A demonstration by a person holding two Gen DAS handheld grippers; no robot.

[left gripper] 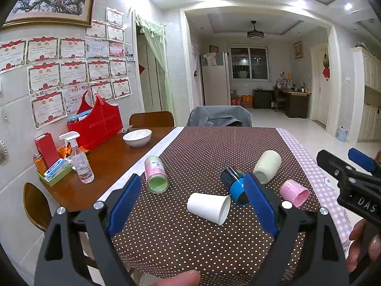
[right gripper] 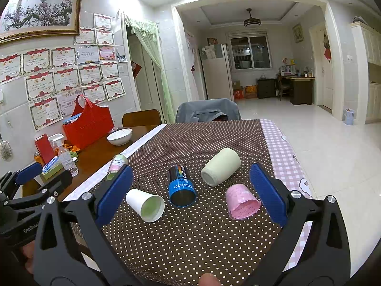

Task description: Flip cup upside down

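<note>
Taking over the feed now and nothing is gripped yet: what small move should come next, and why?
Probably ease the left gripper forward and down around the white paper cup. Its jaws are open and already frame that cup, which lies on its side on the dotted cloth, mouth toward the right. The right gripper is open too, but frames several cups at once, so its target is less clear.

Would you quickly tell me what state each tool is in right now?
Left tool: open, holding nothing, above the white paper cup.
Right tool: open, holding nothing.
</note>
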